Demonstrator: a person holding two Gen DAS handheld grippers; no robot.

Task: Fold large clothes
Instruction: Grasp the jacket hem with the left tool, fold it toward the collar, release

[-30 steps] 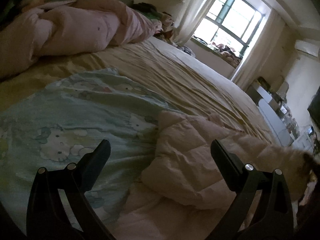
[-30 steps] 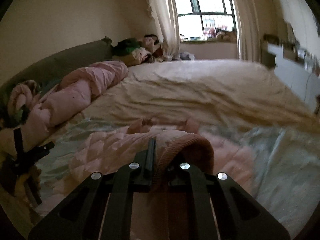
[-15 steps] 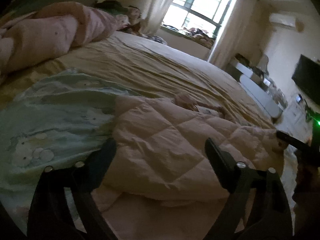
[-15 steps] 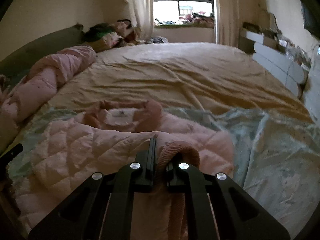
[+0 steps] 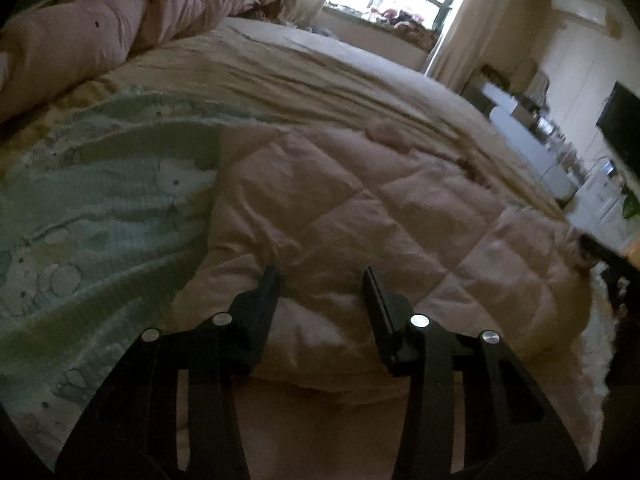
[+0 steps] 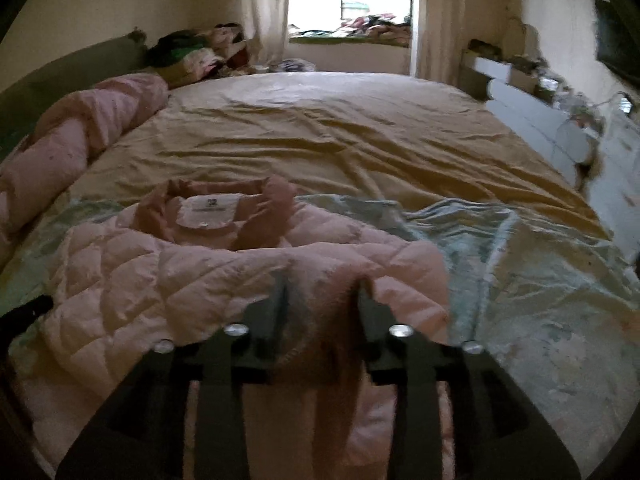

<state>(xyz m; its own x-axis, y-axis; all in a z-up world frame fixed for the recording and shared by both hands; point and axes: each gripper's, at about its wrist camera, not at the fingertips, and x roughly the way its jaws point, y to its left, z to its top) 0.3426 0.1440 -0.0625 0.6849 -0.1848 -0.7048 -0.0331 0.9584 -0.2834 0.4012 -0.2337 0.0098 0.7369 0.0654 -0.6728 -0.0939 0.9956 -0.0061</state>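
Left wrist view: the pale pink quilted padded jacket [image 5: 360, 216] lies spread on the bed, over a mint-green printed blanket [image 5: 100, 208] and a tan wrinkled bedsheet [image 5: 320, 80]. The left gripper [image 5: 320, 276] has its 2 fingers [image 5: 269, 292] set down on the near fold of the jacket. They are closing, with a ridge of quilted cloth between them; the pads do not yet press it. The jacket extends ahead of the fingers and to their right; the blanket lies to their left.

Right wrist view: the right gripper [image 6: 322, 288] has its fingers [image 6: 366, 304] parted and opening. The pink ribbed cuff [image 6: 324, 332] of the sleeve sits loose between them, touched by neither pad. The jacket collar with its white label [image 6: 212, 210] lies ahead of the fingers.

Progress, as judged: 1 sleeve appears laid across the body. The remaining folds of the jacket are not yet done.
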